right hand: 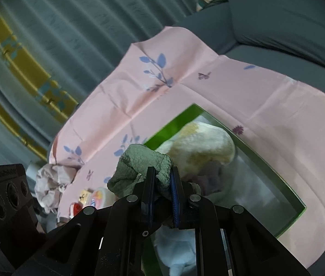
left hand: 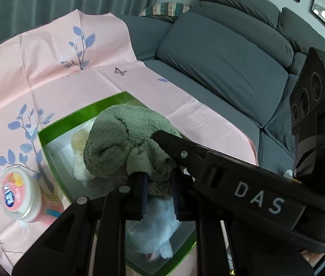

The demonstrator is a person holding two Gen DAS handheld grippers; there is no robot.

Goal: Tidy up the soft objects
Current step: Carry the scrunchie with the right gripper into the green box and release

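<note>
Both claws matte black plastic, blue pads on fingers (right hand: 174, 193), round silver pivot pins on linkages; right claw (left hand: 162, 141) body has white "DAS" lettering, one silver screw, three round lens ports

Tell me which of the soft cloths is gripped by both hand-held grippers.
The green towel: it is pinched above the green box, while the cream one and pale blue one lie inside.

The right gripper (right hand: 162, 181) is clamped on a bunched green towel (right hand: 139, 163), held above the green box (right hand: 277, 161); inside the box lie a cream-and-yellow plush (right hand: 208, 142) at 12 o'clock and a pale blue plush (right hand: 176, 248) at 6; the box sits on a pink floral cloth (right hand: 208, 85); crumpled fabric (right hand: 49, 184) lies at 9 o'clock.
</note>
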